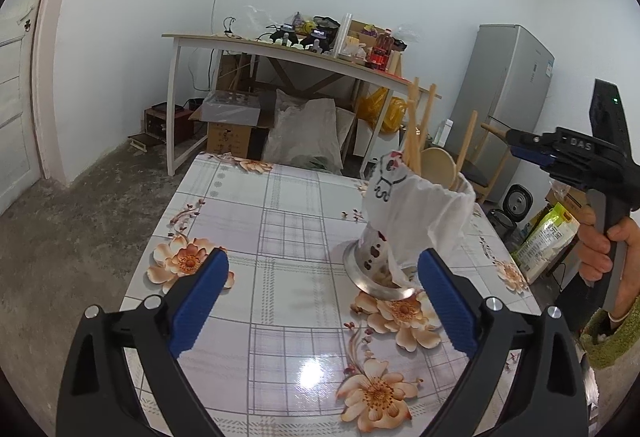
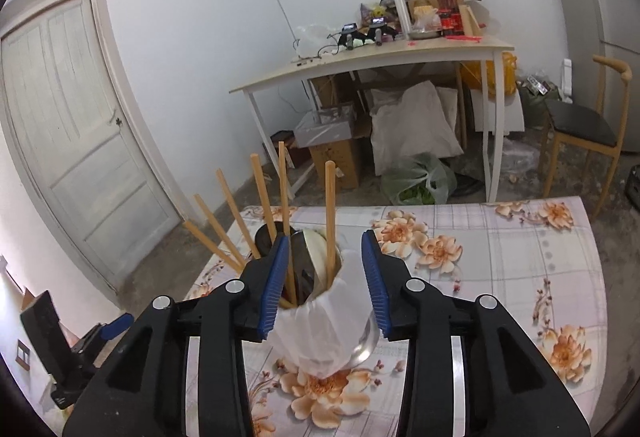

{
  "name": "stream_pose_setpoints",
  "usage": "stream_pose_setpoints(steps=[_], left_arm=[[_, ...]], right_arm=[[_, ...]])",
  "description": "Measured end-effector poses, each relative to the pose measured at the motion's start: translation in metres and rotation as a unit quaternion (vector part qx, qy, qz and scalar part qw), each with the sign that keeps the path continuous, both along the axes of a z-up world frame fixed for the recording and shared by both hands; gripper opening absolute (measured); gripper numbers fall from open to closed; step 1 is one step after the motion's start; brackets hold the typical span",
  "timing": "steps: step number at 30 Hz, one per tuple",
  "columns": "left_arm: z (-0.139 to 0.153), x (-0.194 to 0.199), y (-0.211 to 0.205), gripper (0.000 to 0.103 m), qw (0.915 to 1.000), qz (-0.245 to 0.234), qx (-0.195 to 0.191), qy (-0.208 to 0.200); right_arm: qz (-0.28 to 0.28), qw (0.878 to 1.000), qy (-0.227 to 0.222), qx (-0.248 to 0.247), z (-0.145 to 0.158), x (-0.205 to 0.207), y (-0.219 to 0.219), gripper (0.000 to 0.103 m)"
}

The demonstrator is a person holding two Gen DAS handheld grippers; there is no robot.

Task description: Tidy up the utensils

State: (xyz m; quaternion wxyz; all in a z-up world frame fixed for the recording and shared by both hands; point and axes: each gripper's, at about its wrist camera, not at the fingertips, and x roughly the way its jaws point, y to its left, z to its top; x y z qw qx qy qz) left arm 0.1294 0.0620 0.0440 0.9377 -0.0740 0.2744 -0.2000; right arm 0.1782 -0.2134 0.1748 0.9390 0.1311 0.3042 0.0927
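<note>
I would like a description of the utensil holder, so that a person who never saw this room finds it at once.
Look at the table with the flowered checked cloth. The utensil holder is the only object standing on it, near the right edge in the left wrist view: a metal cup on a flared round base. A white plastic bag lines it and wooden chopsticks stick up from it, unlike anything nearby.
</note>
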Motion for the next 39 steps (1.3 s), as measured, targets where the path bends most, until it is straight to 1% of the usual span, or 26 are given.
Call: stream_pose_setpoints(steps=[1, 2, 4, 7, 11, 13, 16, 18, 20, 22, 25, 27, 31, 34, 39], left_arm=[[0.001, -0.002, -0.002, 0.094, 1.0, -0.001, 0.002, 0.0], [0.003, -0.005, -0.004, 0.094, 1.0, -0.002, 0.003, -0.001], [0.005, -0.01, -0.008, 0.096, 1.0, -0.004, 0.006, -0.002], [0.01, -0.018, -0.015, 0.097, 0.9999, -0.008, 0.014, 0.0], [0.013, -0.03, -0.031, 0.097, 0.999, -0.008, 0.042, 0.014], [0.012, -0.035, -0.04, 0.097, 0.9976, 0.002, 0.065, 0.025], [0.008, -0.042, -0.049, 0.097, 0.9951, 0.011, 0.089, 0.041], [0.006, -0.049, -0.055, 0.097, 0.9926, 0.021, 0.11, 0.045], [0.006, -0.053, -0.059, 0.097, 0.9898, 0.031, 0.131, 0.047], [0.009, -0.057, -0.059, 0.097, 0.9887, 0.035, 0.137, 0.049], [0.021, -0.06, -0.06, 0.097, 0.9872, 0.054, 0.142, 0.049], [0.03, -0.063, -0.06, 0.097, 0.9862, 0.066, 0.146, 0.041], [0.036, -0.067, -0.064, 0.097, 0.9852, 0.069, 0.154, 0.032], [0.033, -0.068, -0.067, 0.097, 0.985, 0.063, 0.154, 0.046], [0.03, -0.068, -0.072, 0.097, 0.9848, 0.064, 0.151, 0.058]], right_arm=[[0.0, 1.0, -0.001, 0.004, 0.001, -0.003, -0.002, 0.045], [0.0, 1.0, -0.001, 0.009, 0.002, -0.011, -0.004, 0.048], [0.001, 1.0, -0.001, 0.012, 0.002, -0.025, -0.004, 0.058], [-0.004, 1.0, 0.01, -0.004, -0.004, -0.051, 0.001, 0.067], [-0.019, 0.998, 0.042, -0.042, -0.025, -0.084, 0.013, 0.073], [-0.028, 0.996, 0.061, -0.06, -0.038, -0.097, 0.018, 0.077], [-0.042, 0.99, 0.093, -0.093, -0.058, -0.118, 0.029, 0.08], [-0.048, 0.987, 0.11, -0.103, -0.068, -0.131, 0.032, 0.082], [-0.058, 0.985, 0.114, -0.112, -0.07, -0.143, 0.032, 0.085], [-0.074, 0.984, 0.108, -0.121, -0.066, -0.152, 0.032, 0.09], [-0.096, 0.982, 0.092, -0.133, -0.057, -0.161, 0.029, 0.095], [-0.112, 0.98, 0.081, -0.141, -0.049, -0.168, 0.027, 0.095], [-0.139, 0.977, 0.067, -0.148, -0.041, -0.176, 0.026, 0.095], [-0.147, 0.973, 0.077, -0.16, -0.043, -0.177, 0.027, 0.095], [-0.151, 0.969, 0.088, -0.173, -0.046, -0.179, 0.027, 0.095]])
